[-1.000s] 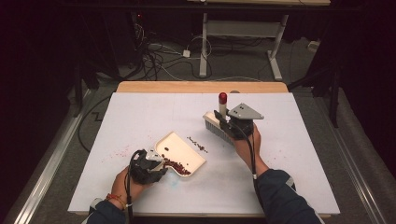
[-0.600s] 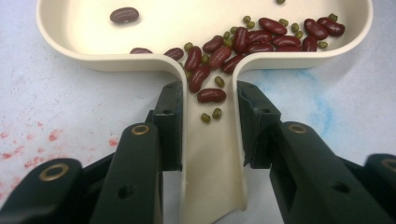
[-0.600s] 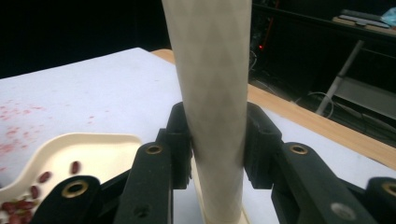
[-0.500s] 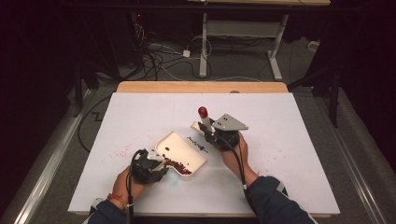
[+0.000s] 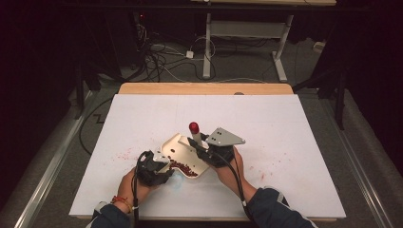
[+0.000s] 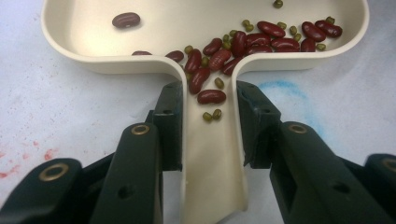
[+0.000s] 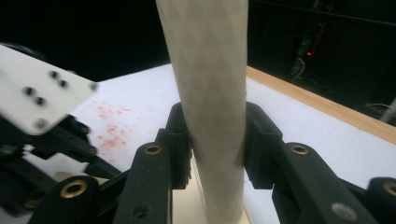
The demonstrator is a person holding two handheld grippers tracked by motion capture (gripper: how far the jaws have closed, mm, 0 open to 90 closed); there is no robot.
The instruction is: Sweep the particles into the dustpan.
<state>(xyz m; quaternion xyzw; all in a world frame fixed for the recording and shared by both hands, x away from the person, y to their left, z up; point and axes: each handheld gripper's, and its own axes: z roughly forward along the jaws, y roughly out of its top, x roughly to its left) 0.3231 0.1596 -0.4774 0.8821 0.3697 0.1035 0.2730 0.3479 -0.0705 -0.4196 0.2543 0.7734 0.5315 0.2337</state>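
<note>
A: Holding the dustpan by its handle, our left gripper has both jaws pressed against the handle's sides, so it is clamped on it. The pan sits flat on the desk, near our edge and left of centre.

B: And the catch so far? We count a heap of red kidney beans mixed with small green mung beans at the pan's near wall and down into the handle channel, plus one lone bean at the far side.

A: So we judge the sweeping well along. Most of what we can see is already gathered in the pan. The desk around it carries only faint red stains, and we cannot tell whether any loose beans remain out there.

B: Farther out, our right gripper is closed around the brush, its pale handle upright between the jaws. From the high view the red cap stands just over the pan's far rim.

A: What is left, we think, is a last pass over the desk and then emptying the pan.

B: Against a second ago, our right hand has come left and nearer: the brush was well to the right of the pan, apart from it, and now it stands at the pan. Our left hand and the pan have kept their place.
</note>
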